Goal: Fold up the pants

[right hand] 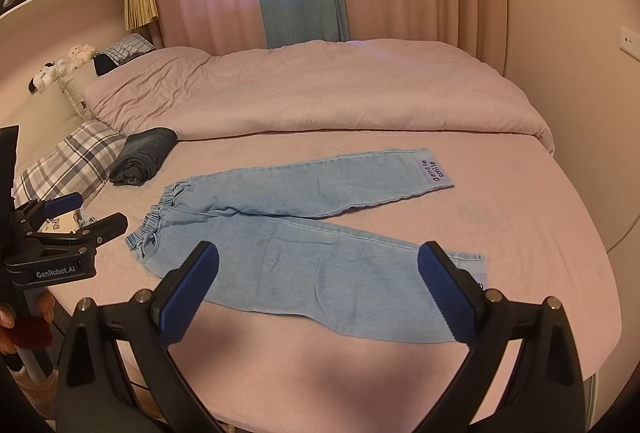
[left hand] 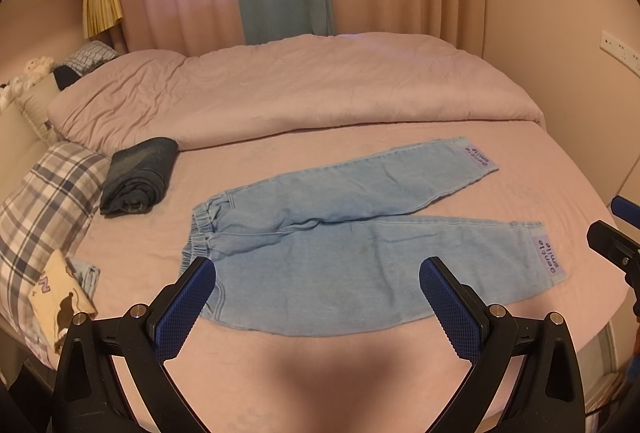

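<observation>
Both tongs gape wide and empty: left gripper (left hand: pixel 318 275) and right gripper (right hand: pixel 319 259) hover at the lower frame, over the near leg, probably ready to pinch. Light-blue denim pants (left hand: pixel 320 233) lie flat mid-frame on the pink bed sheet (left hand: pixel 320 373), legs splayed, elastic waistband gathered at left.

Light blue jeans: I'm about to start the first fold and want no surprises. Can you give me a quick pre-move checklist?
1. Light blue jeans lie flat on the bed sheet: ok.
2. Legs together: not ok, cuffs splayed apart.
3. Left gripper open, empty: ok.
4. Right gripper open, empty: ok.
5. Rolled dark jeans apart from the light pair: ok.
6. Fabric under the near leg smooth: cannot tell.
</observation>
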The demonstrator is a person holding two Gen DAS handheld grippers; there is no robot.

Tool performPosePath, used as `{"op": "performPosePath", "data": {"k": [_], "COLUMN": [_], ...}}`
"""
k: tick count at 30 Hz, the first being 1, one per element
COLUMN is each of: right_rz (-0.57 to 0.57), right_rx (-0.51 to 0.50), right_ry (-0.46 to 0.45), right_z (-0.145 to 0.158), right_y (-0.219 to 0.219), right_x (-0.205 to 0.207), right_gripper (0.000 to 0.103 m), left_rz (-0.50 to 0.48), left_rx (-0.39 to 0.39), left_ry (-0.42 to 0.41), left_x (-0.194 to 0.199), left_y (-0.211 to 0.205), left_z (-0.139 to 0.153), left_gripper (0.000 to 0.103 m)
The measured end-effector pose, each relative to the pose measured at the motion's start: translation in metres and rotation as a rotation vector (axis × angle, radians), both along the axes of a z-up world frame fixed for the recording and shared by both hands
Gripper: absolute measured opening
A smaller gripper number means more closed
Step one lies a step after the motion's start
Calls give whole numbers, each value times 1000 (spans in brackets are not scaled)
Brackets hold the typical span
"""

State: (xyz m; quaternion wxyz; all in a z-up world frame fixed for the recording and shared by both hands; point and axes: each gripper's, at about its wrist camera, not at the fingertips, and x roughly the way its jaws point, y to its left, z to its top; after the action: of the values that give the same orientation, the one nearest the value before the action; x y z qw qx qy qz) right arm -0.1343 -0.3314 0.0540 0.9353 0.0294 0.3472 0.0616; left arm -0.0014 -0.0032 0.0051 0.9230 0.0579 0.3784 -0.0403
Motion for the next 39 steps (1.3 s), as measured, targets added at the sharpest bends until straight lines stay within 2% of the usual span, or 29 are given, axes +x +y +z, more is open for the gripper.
{"op": "performPosePath", "data": {"k": [33,35,39], "right_rz": [0,1,19], "right_rx": [-4,-4,-17], "right_ry": [2,2,4], "right_z": [-1,-1,-9], "right_y": [1,1,2], "right_x": [0,0,1], "right_gripper": [101,101,101], "left_rz": [-6,-11,-21], "left_rx": [0,-19,-161], "left_ry": [1,7,45], "left_x": [1,2,9], "left_y": [-4,-2,22], "left_z": [-3,-5,-20], "left_gripper": [102,102,102]}}
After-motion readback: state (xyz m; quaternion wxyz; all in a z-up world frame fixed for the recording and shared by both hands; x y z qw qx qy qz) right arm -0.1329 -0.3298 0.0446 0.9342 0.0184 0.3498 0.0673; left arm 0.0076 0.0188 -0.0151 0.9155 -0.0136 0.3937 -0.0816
